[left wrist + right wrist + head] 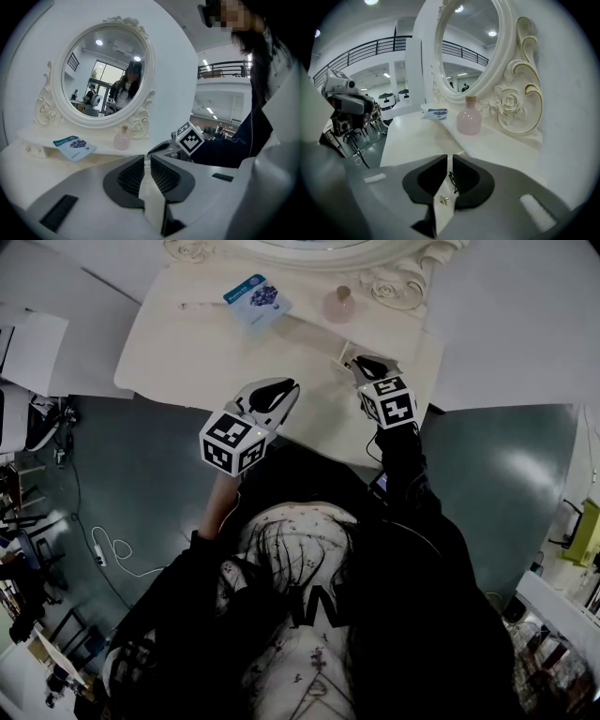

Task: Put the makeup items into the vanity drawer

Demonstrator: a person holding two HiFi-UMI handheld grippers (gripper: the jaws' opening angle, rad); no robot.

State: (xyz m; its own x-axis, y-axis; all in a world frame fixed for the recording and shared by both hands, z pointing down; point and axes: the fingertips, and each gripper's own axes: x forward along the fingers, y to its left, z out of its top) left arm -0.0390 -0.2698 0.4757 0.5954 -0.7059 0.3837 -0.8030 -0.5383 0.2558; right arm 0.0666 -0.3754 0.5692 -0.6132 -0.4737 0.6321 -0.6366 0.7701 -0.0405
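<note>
A blue-and-white makeup packet [256,296] and a pink bottle [339,304] rest on the raised shelf of the white vanity [178,352], under the oval mirror [105,70]. My right gripper [360,363] hovers over the tabletop's right part, just in front of the bottle [468,119]. Its jaws are shut on a thin dark toothed clip [452,180] with a small gold ornament. My left gripper [284,390] is over the table's front edge, shut with nothing between its jaws. No open drawer shows in any view.
A small knob [29,149] sticks out at the shelf's left end. The packet [74,145] hangs over the shelf's front edge. Carved roses [508,105] flank the mirror frame. A grey floor with cables [112,549] lies to the left.
</note>
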